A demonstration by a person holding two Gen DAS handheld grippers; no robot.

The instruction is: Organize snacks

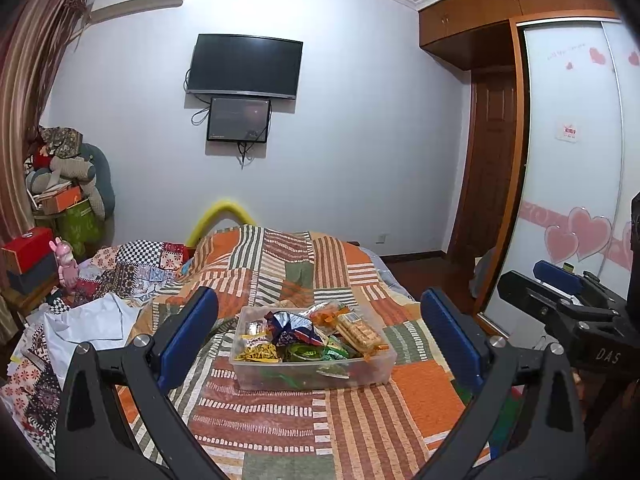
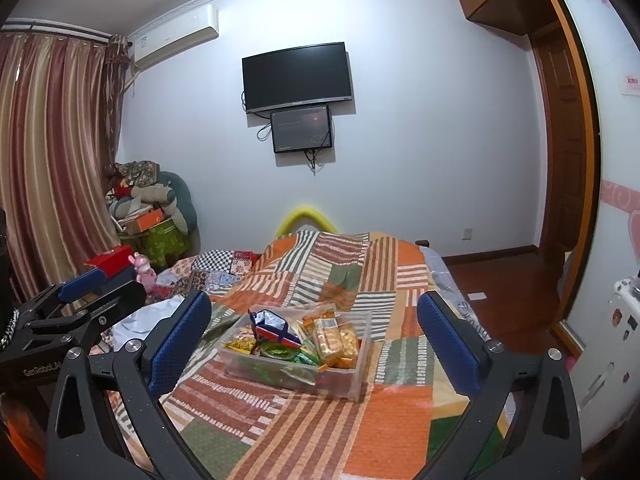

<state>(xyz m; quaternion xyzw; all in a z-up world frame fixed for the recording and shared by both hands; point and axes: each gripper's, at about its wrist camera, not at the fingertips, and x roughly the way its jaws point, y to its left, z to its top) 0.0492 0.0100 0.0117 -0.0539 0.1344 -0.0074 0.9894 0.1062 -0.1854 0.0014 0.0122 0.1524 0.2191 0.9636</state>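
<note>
Nearest the lens, the left gripper (image 1: 320, 336) holds its two blue-padded fingers (image 1: 188, 336) spread wide, nothing between them, and the right gripper (image 2: 312, 340) is spread the same way, also empty. Both hang above the patchwork bedspread (image 1: 360, 412), side by side, each showing at the edge of the other's view. Framed between each pair of fingers sits a clear plastic bin (image 1: 372, 368) on the bedspread, apart from both tools. It is full of snacks: a cracker packet (image 1: 358, 332) lies along its right side, a blue and red foil bag (image 1: 294, 326) stands crumpled near the middle with its mouth open, a yellow pack (image 1: 258, 350) lies at the front left, and green wrappers (image 1: 316, 352) lie between them. To the left, a white cloth (image 1: 86, 322) lies on a checked quilt (image 1: 148, 260). On the far wall hangs a dark television (image 1: 244, 65) with a smaller screen (image 1: 239, 119) just below it.
</note>
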